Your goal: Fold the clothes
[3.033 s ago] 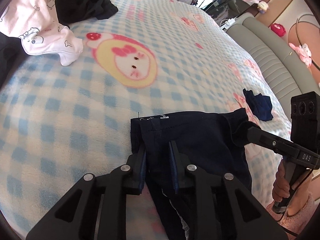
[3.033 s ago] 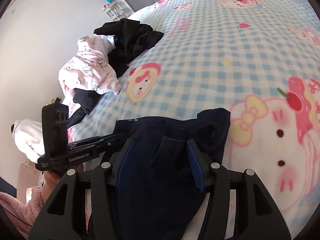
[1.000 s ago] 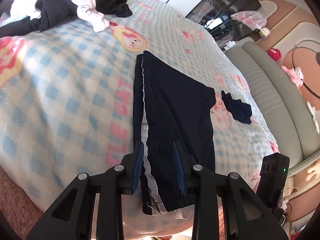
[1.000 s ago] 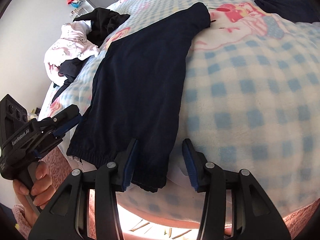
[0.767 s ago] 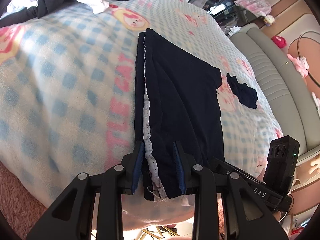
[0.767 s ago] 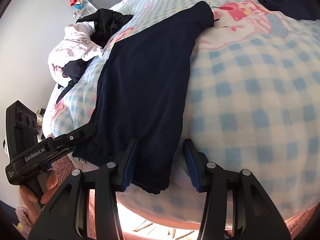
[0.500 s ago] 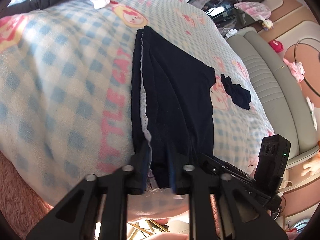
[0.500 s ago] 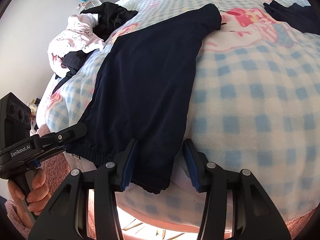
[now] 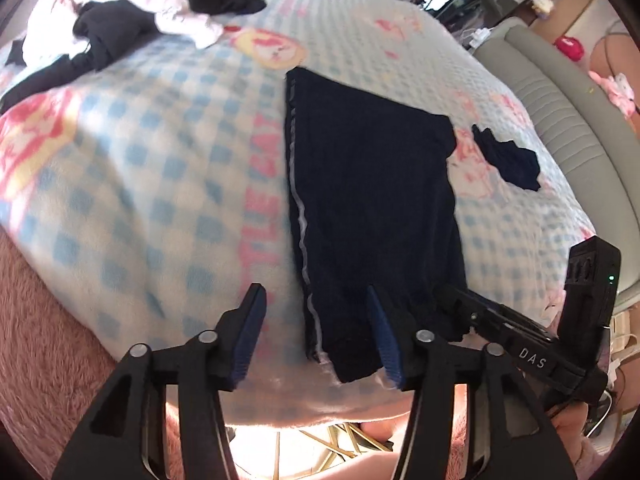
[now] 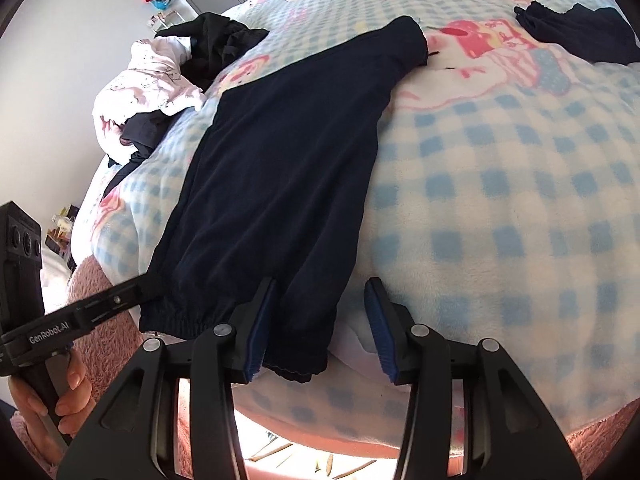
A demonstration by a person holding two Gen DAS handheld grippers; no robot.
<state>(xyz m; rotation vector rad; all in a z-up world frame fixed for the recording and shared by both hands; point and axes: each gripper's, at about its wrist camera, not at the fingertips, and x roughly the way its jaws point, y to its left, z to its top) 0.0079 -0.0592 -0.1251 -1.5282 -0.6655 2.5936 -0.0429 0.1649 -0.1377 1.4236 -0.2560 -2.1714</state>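
While navy trousers [image 9: 372, 200] lie flat, left gripper [image 9: 316, 336] jaws just opened, right gripper [image 10: 320, 320] jaws apart.

Two handheld black plastic grippers [image 9: 316, 334] [image 10: 320, 320], each with angular cut-out arms, silver pivot screws and ribbed blue finger pads [image 9: 382, 334]. White lettering "DAS" on one body, "GenRobot.AI" on the other. Small green indicator light. Fluffy pink sleeve [image 10: 20, 420] at the wrist.

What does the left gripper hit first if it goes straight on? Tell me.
Probably the dark trousers: their hem end lies between the open fingers of the left gripper, with the checked blanket right beneath. Depth is hard to judge here.
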